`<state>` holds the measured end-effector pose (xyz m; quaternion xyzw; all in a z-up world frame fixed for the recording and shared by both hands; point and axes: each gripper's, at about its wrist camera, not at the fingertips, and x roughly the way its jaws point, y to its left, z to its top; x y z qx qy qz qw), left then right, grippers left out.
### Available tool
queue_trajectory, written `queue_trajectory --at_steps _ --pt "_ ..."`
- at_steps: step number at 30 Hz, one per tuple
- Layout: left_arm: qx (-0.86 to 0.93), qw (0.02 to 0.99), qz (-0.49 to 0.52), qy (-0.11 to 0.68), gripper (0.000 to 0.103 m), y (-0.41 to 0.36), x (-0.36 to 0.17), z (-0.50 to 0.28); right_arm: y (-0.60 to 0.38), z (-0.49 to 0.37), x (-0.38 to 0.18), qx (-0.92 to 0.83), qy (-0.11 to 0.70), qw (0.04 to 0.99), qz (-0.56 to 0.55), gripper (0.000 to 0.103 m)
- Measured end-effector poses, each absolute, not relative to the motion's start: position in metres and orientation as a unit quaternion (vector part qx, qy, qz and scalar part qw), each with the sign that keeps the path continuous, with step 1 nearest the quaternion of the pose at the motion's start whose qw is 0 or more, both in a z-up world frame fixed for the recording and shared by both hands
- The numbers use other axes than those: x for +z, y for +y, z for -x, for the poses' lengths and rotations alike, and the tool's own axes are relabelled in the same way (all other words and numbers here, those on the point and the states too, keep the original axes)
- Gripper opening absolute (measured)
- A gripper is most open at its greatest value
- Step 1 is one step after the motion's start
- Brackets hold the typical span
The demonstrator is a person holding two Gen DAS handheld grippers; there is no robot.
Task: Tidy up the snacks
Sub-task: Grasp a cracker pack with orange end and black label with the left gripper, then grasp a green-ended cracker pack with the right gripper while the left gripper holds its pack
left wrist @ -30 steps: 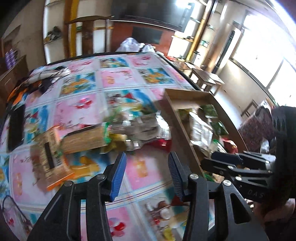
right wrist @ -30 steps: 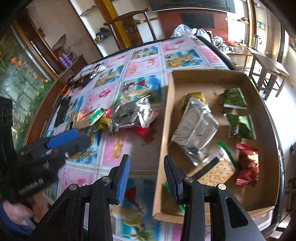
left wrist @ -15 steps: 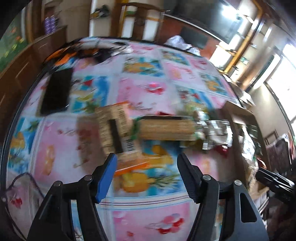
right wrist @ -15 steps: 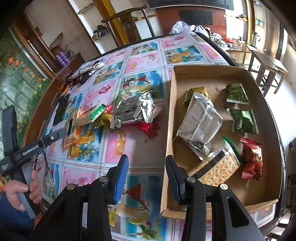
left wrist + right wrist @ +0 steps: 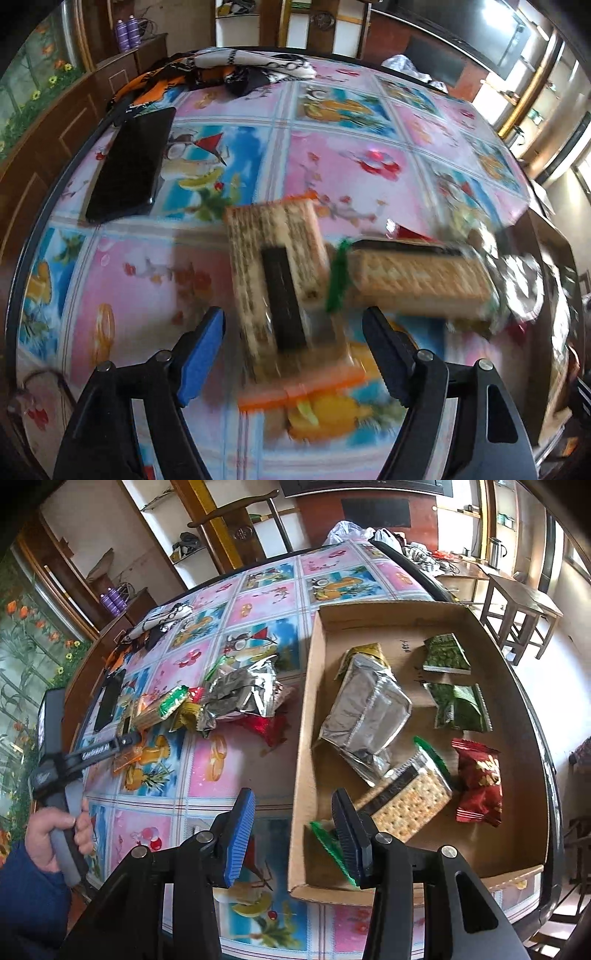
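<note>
While the left gripper [image 5: 293, 350] tips down over the table [image 5: 351, 173], its jaws are opening wide and nothing is pressed between them; the near end of an orange-edged cracker pack [image 5: 277, 280] sits in the gap, untouched by the pads. That pack lies flat, its long axis running away from the tongs toward the table's far edge, with a dark label strip down its middle. The print on it is too blurred to read. Just to its right lies a second cracker pack with a green end [image 5: 417, 284], turned crosswise, green end toward the first pack. Beyond that, toward the right edge, there's a crumpled foil bag [image 5: 524, 284]. Over near the left edge rests a black phone [image 5: 127, 168], and bunched cloth [image 5: 236, 70] lies at the far edge.

Now the right gripper [image 5: 291, 834]: jaws narrow but parted, holding nothing, hovering over the near left wall of the cardboard tray [image 5: 306, 716]. Inside the tray, closest to the tongs, a clear cracker pack [image 5: 406, 797] lies on a diagonal with green ends. Next to it are a red packet [image 5: 480, 779], a big silver foil bag [image 5: 365, 709], two green packets [image 5: 458, 705] and a yellow-green one [image 5: 364, 651]. Small handwriting marks the tray floor, but it's not legible. Off to the left, a hand [image 5: 55, 834] grips the other tool's handle, whose white lettering is too small to read.
</note>
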<state>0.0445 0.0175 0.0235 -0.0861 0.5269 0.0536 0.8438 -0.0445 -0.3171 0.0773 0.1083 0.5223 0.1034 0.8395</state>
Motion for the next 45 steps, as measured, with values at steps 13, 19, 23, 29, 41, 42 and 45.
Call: queue_trajectory --at_steps 13,19,23,29,41,42,45 --pt "0.073 0.848 0.086 0.518 0.053 0.03 0.02 -0.039 -0.308 0.041 0.072 0.125 0.531 0.833 -0.097 0.047" --pt "0.062 0.844 0.096 0.523 0.053 0.019 0.022 0.019 -0.275 0.024 0.076 0.191 0.536 0.818 -0.083 0.047" --pt "0.059 0.845 0.095 0.524 0.053 0.015 0.023 0.048 -0.249 0.001 0.077 0.247 0.551 0.791 -0.096 0.047" --pt "0.058 0.844 0.089 0.526 0.053 0.014 0.024 0.065 -0.189 -0.06 0.07 0.298 0.571 0.758 -0.099 0.053" --pt "0.061 0.845 0.093 0.523 0.053 0.02 0.023 0.079 -0.09 -0.11 0.02 0.341 0.615 0.71 -0.03 0.055" --pt "0.061 0.845 0.094 0.523 0.053 0.021 0.023 0.079 -0.093 -0.107 0.02 0.347 0.617 0.705 -0.036 0.055" --pt "0.062 0.844 0.098 0.524 0.053 0.023 0.023 0.078 -0.102 -0.094 0.021 0.352 0.633 0.689 -0.022 0.056"
